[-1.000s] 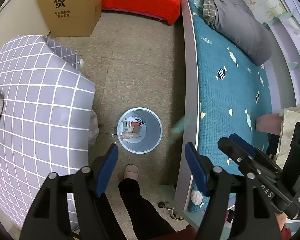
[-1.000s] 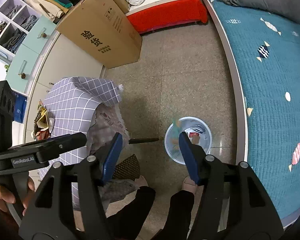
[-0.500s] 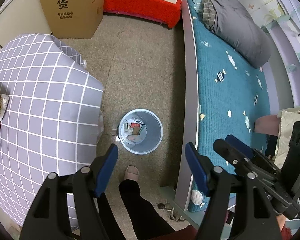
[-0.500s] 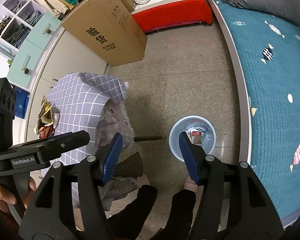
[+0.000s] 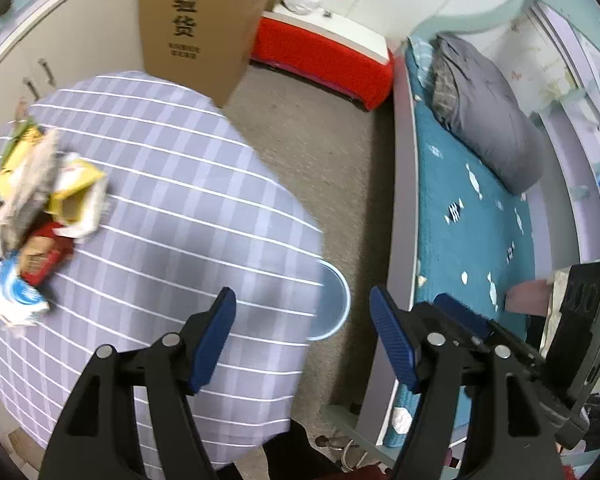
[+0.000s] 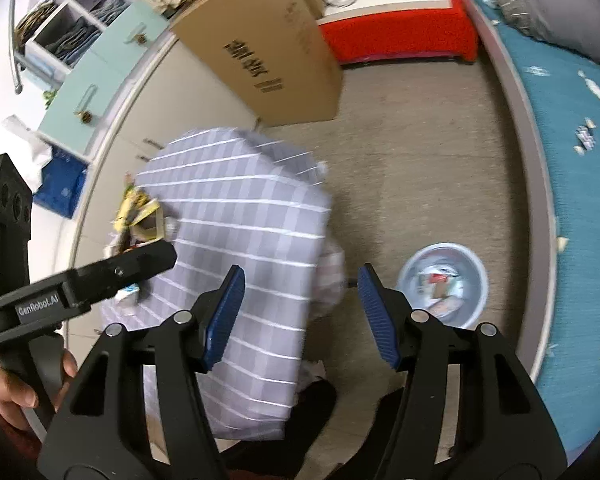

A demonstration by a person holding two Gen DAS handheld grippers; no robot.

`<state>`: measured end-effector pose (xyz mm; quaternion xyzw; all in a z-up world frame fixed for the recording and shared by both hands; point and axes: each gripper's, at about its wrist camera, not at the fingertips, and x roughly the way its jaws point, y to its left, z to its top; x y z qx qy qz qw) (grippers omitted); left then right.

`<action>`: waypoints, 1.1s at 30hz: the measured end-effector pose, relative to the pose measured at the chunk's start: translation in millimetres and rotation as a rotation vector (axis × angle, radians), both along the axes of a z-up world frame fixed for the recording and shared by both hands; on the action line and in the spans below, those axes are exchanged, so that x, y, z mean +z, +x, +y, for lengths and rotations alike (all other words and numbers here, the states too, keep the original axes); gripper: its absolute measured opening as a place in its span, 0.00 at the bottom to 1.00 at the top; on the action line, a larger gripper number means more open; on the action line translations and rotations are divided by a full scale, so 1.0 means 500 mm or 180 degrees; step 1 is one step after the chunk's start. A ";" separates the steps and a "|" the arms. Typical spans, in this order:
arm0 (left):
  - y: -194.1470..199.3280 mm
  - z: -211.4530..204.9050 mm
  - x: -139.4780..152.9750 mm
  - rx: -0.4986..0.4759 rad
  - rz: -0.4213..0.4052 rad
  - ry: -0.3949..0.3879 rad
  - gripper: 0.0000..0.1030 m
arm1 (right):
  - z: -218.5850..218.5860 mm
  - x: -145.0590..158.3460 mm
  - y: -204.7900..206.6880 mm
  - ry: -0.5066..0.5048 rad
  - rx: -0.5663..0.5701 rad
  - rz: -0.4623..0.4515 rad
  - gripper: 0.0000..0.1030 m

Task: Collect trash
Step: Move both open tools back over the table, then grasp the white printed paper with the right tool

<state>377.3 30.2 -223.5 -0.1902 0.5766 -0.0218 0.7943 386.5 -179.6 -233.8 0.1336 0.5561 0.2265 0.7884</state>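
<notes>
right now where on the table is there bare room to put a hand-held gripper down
The checked tablecloth is bare across its middle and the side toward the floor, from the trash pile to the edge above the bin. It is crowded only at the cabinet-side edge, where wrappers and cartons are heaped.

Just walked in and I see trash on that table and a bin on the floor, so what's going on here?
A person is clearing trash, holding a two-finger claw in each hand. Both the left claw and the right claw are open and empty, above the checked table. A heap of wrappers lies at the table's far-left edge, not yet touched. The bin stands on the floor between table and bed and already has some trash in it.
</notes>
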 end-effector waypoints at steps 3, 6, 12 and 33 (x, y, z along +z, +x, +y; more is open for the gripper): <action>-0.014 0.075 0.005 0.0058 -0.0016 0.0020 0.66 | 0.088 -0.004 -0.006 0.0003 0.0106 0.0031 0.57; -0.039 0.161 0.005 0.0095 -0.0016 0.0064 0.66 | 0.181 -0.017 -0.017 0.0061 0.0190 0.0114 0.57; -0.095 0.340 0.006 0.0270 -0.0053 0.0182 0.66 | 0.341 -0.034 -0.036 0.0181 0.0290 0.0175 0.57; -0.116 0.645 -0.067 0.0678 0.0133 -0.0008 0.66 | 0.629 -0.046 0.080 0.0222 0.0459 0.0035 0.57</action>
